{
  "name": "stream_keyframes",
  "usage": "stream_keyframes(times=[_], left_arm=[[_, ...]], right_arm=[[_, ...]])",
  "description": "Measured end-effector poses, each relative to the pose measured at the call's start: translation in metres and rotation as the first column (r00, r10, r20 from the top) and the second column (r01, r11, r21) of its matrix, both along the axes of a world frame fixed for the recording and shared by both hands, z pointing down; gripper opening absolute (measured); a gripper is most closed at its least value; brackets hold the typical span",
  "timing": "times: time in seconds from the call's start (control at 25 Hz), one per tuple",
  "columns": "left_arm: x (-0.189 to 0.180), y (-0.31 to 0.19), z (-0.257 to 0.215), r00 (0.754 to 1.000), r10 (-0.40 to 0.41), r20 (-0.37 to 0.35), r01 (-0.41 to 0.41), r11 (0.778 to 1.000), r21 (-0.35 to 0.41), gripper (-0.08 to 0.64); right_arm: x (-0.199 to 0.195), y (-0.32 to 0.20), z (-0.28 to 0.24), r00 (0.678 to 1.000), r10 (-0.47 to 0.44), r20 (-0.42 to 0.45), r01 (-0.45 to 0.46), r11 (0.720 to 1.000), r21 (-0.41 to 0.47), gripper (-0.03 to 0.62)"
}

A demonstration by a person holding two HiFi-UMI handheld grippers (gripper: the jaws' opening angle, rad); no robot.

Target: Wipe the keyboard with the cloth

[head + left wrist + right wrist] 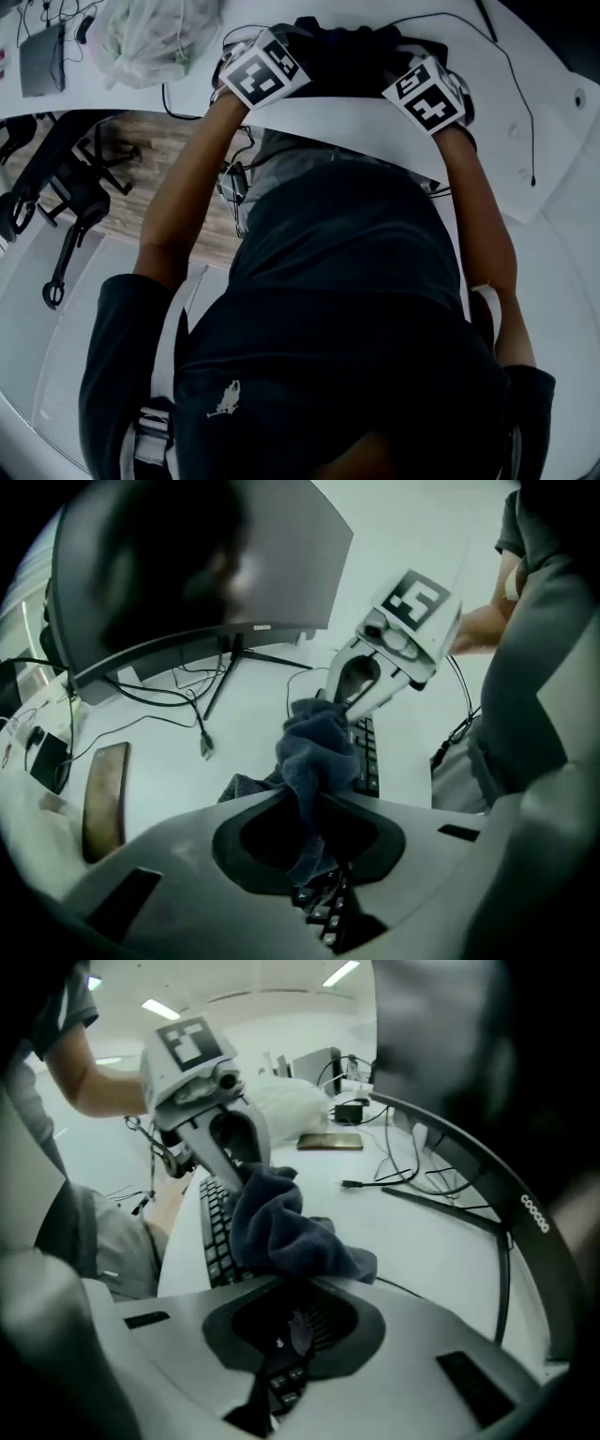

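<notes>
Setting: a person in a dark top leans over a white desk (253,728), holding a gripper in each hand, each topped by a cube with square markers.
Left gripper (314,806): its fingers are pinched tight on a strip of the cloth (314,747), which runs down between them.
Right gripper (295,1324): its fingers are closed almost together on a small tuft of the cloth, and the bulk of the cloth bunches up just past them.
Cloth: dark blue-grey and crumpled into a thick wad, gripped from both sides between the two grippers. It hangs over the keyboard (214,1234), with one loose fold trailing down at its far side. Whether it touches the keys cannot be told.
Keyboard: black, lying flat along the desk's near edge, directly under both grippers. Keys show through the gap in each gripper's fingers.
Monitor (187,583): large, curved and dark, standing on thin legs behind the keyboard.
Phone (103,794): brownish, lying flat on the desk, well apart from the keyboard.
Cables (202,719): dark leads trailing across the desk under the monitor.
Bag (150,37): translucent plastic, lying at the far end of the desk, stuffed full. Pale and greenish shapes show through, but its contents cannot be made out.
Chair (66,197): black office chair base on the floor beside the desk.
</notes>
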State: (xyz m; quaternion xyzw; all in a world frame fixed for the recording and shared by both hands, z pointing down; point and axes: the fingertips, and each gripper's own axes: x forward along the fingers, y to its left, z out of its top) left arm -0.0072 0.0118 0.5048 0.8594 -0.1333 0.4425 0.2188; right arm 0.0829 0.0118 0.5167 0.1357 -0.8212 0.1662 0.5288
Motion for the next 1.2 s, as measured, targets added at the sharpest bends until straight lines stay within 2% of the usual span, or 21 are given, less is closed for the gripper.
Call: stream_keyframes(times=[0.04, 0.12, 0.2, 0.28, 0.36, 0.44, 0.52, 0.6, 0.64, 0.72, 0.8, 0.88, 0.96, 1.04, 1.12, 1.2], left_arm=[[0.006, 0.005, 0.004, 1.000, 0.017, 0.009, -0.017, 1.000, -0.005, 0.069], [0.023, 0.036, 0.019, 0.994, 0.100, 0.036, -0.099, 0.995, -0.027, 0.069], [0.036, 0.071, 0.031, 0.987, 0.152, 0.054, -0.150, 0.988, -0.039, 0.069], [0.044, 0.095, 0.031, 0.987, 0.161, 0.025, -0.158, 0.984, -0.084, 0.069], [0.049, 0.103, 0.022, 0.986, 0.165, 0.001, -0.164, 0.982, -0.092, 0.069], [0.050, 0.082, 0.011, 0.989, 0.146, -0.002, -0.146, 0.989, -0.012, 0.069], [0.051, 0.046, 0.002, 0.995, 0.095, -0.005, -0.094, 0.993, 0.074, 0.069], [0.052, 0.024, -0.002, 0.998, 0.057, 0.001, -0.057, 0.992, 0.115, 0.069], [0.054, 0.027, 0.002, 0.998, 0.058, 0.006, -0.058, 0.992, 0.110, 0.069], [0.061, 0.066, 0.018, 0.993, 0.119, 0.022, -0.120, 0.992, 0.033, 0.069], [0.070, 0.126, 0.033, 0.975, 0.221, 0.017, -0.219, 0.973, -0.078, 0.069], [0.076, 0.164, 0.038, 0.963, 0.270, -0.003, -0.268, 0.955, -0.129, 0.069], [0.075, 0.156, 0.032, 0.971, 0.238, -0.014, -0.239, 0.967, -0.087, 0.069], [0.073, 0.113, 0.021, 0.984, 0.176, -0.018, -0.175, 0.984, 0.015, 0.069], [0.072, 0.062, 0.011, 0.993, 0.118, -0.014, -0.115, 0.987, 0.114, 0.069], [0.072, 0.035, 0.012, 0.995, 0.098, 0.008, -0.098, 0.985, 0.144, 0.069]], right_arm=[[0.001, -0.012, 0.000, 1.000, 0.023, -0.007, -0.023, 1.000, 0.018, 0.037], [0.004, 0.000, 0.007, 0.999, 0.030, -0.033, -0.031, 0.999, -0.011, 0.037], [0.006, 0.051, 0.019, 0.999, -0.020, -0.047, 0.016, 0.996, -0.092, 0.037], [0.006, 0.104, 0.027, 0.996, -0.078, -0.036, 0.070, 0.981, -0.183, 0.037], [0.006, 0.127, 0.029, 0.995, -0.097, -0.023, 0.089, 0.969, -0.232, 0.037], [0.008, 0.101, 0.024, 0.997, -0.071, -0.018, 0.067, 0.983, -0.169, 0.037], [0.016, 0.048, 0.012, 1.000, -0.010, -0.022, 0.009, 0.999, -0.054, 0.037], [0.026, 0.009, 0.003, 0.998, 0.059, -0.035, -0.058, 0.998, 0.019, 0.037], [0.030, 0.004, 0.004, 0.996, 0.080, -0.043, -0.079, 0.997, 0.023, 0.037], [0.034, 0.030, 0.014, 0.995, 0.079, -0.068, -0.082, 0.996, -0.036, 0.037], [0.029, 0.086, 0.025, 0.997, 0.032, -0.068, -0.042, 0.989, -0.139, 0.037], [0.023, 0.134, 0.030, 0.999, -0.012, -0.044, 0.002, 0.975, -0.224, 0.037], [0.024, 0.135, 0.028, 1.000, -0.003, -0.028, -0.004, 0.977, -0.212, 0.037], [0.032, 0.092, 0.020, 0.998, 0.054, -0.025, -0.056, 0.992, -0.112, 0.037], [0.043, 0.036, 0.010, 0.993, 0.112, -0.033, -0.112, 0.994, 0.001, 0.037], [0.054, 0.002, 0.008, 0.986, 0.154, -0.058, -0.151, 0.987, 0.052, 0.037]])
